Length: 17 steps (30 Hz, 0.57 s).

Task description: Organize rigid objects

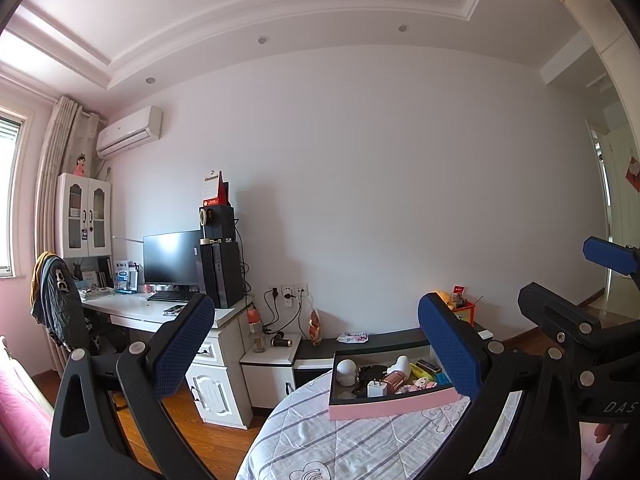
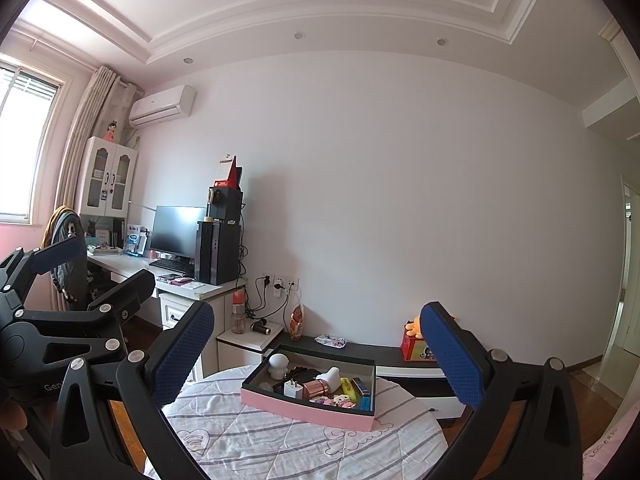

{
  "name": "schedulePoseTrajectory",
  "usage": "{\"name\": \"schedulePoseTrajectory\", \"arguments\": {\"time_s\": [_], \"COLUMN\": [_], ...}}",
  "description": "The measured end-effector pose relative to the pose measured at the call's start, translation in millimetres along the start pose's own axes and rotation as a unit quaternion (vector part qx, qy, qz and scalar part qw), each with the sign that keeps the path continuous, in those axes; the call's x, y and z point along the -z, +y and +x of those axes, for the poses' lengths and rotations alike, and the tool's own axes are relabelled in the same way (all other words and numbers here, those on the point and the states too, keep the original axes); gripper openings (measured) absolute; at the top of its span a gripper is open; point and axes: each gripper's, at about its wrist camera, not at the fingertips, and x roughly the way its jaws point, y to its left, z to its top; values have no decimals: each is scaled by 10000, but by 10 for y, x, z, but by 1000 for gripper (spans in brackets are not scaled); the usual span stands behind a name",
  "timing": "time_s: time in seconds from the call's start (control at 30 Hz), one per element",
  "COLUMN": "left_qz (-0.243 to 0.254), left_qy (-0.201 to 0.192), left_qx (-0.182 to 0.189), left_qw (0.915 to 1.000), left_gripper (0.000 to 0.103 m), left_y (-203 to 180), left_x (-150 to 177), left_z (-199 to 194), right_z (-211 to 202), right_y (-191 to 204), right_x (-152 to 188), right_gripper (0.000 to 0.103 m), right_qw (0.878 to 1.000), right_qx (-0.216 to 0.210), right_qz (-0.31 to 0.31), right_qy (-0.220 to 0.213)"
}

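Note:
A pink box point(image 1: 390, 401) point(image 2: 304, 405) lies on the striped quilt of the bed point(image 1: 340, 444) point(image 2: 260, 440). It holds a white round figure point(image 1: 346, 371) point(image 2: 279, 362), a white charger plug point(image 1: 376, 389) point(image 2: 294, 389), a rose-gold cylinder point(image 1: 394, 381) point(image 2: 316, 389), a yellow item point(image 2: 349, 387) and several other small things. My left gripper point(image 1: 316, 304) point(image 2: 100, 268) is open and empty, raised short of the box. To its right, my right gripper point(image 2: 319, 312) point(image 1: 568, 276) is also open with nothing in it.
A white desk point(image 1: 132, 310) at the left carries a monitor point(image 1: 172, 256) and a black computer tower point(image 1: 220, 274), with a draped chair point(image 1: 56, 300) beside it. Behind the bed, a low dark shelf point(image 2: 380, 350) bears a red box point(image 2: 416, 348). Wooden floor point(image 1: 208, 436) lies left of the bed.

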Motion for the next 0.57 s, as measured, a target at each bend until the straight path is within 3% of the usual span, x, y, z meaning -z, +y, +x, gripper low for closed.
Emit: {"name": "schedulePoseTrajectory", "arguments": {"time_s": [0.57], "left_qz": [32], "left_qy": [-242], "left_qx": [-73], "left_qw": [9997], "left_gripper": [103], "left_y": [40], "left_x": [-46], "left_z": [-105], "right_z": [27], "right_y": [2], "right_x": [52], "right_gripper": [103], "right_qw": [10000], "right_qx": [-22], "right_qz": [-9], "right_qy": [13]}}
